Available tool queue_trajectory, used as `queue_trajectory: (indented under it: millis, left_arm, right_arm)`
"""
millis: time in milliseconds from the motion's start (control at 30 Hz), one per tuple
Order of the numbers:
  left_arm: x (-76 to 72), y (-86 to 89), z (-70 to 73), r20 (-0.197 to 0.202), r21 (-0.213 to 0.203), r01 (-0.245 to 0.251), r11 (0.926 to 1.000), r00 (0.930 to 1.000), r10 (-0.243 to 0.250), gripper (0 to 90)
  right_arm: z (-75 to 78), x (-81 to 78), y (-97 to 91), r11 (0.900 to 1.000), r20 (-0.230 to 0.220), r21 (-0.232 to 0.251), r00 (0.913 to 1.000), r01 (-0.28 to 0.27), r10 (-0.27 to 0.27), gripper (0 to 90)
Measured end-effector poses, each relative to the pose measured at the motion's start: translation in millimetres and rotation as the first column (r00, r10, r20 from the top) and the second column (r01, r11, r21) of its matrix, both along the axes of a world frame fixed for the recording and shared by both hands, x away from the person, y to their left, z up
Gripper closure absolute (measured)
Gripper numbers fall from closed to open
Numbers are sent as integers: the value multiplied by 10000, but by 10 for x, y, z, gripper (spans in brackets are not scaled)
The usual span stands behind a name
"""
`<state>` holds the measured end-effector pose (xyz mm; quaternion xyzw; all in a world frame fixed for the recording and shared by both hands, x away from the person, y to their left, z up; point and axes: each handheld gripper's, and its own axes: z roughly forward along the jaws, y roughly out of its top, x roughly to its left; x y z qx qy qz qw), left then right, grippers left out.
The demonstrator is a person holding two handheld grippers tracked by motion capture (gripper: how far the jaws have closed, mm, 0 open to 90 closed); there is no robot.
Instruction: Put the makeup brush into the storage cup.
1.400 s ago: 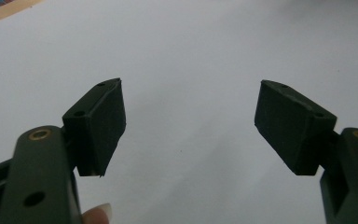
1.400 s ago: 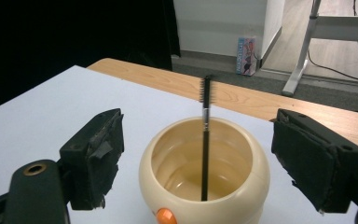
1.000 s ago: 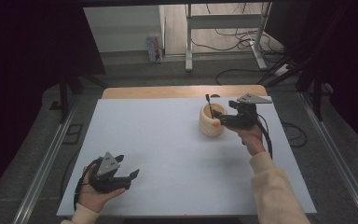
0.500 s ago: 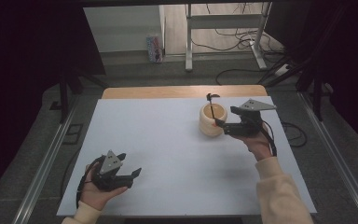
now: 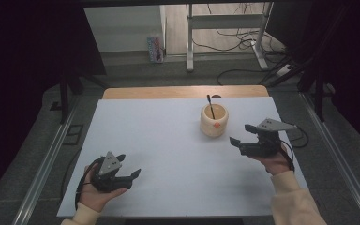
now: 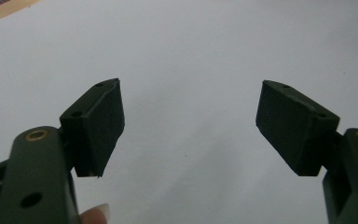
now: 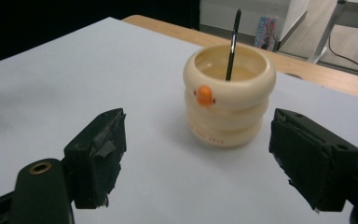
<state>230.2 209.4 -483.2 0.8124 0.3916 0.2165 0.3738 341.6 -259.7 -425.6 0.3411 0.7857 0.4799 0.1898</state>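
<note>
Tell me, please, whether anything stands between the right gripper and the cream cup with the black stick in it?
Nothing visible does. The right gripper, jaws open, faces the cream cup, with bare white table between them. The black stick stands inside the cup, not in the path.

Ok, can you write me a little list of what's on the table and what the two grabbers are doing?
cup: cream cup with an orange dot, upright on the white table
stick: thin black stick standing in the cup
right gripper: open, empty, apart from the cup
left gripper: open, empty, near the table's front edge
</note>
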Motion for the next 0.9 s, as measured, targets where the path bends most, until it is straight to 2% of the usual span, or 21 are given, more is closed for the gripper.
queue_trajectory:
  millis: [233,400,533,667,767,900]
  left_arm:
    - [-6,8,-3,-3,-32,-35,10000,10000,35,239]
    - [-7,-13,3,-15,5,-32,10000,10000,32,234]
    - [0,-18,-4,-113,40,-33,10000,9999,33,230]
    - [13,-17,-21,-257,81,-77,9999,9996,79,227]
    - [22,-15,-35,-356,144,-123,9998,9993,128,226]
    - [24,-2,-44,-436,142,-209,9997,9988,215,225]
  right_arm:
    - [-144,-303,-194,10000,-287,-20,9996,-25,24,182]
    - [-254,-476,-299,9996,-571,-275,9984,-20,5,179]
    - [-347,-556,-377,9993,-876,-380,9961,70,-103,173]
    - [-446,-564,-423,9972,-1083,-744,9939,109,-189,171]
    - [-460,-535,-423,9969,-1082,-758,9937,225,-307,171]
    - [-454,-520,-392,9969,-1069,-779,9941,115,-198,170]
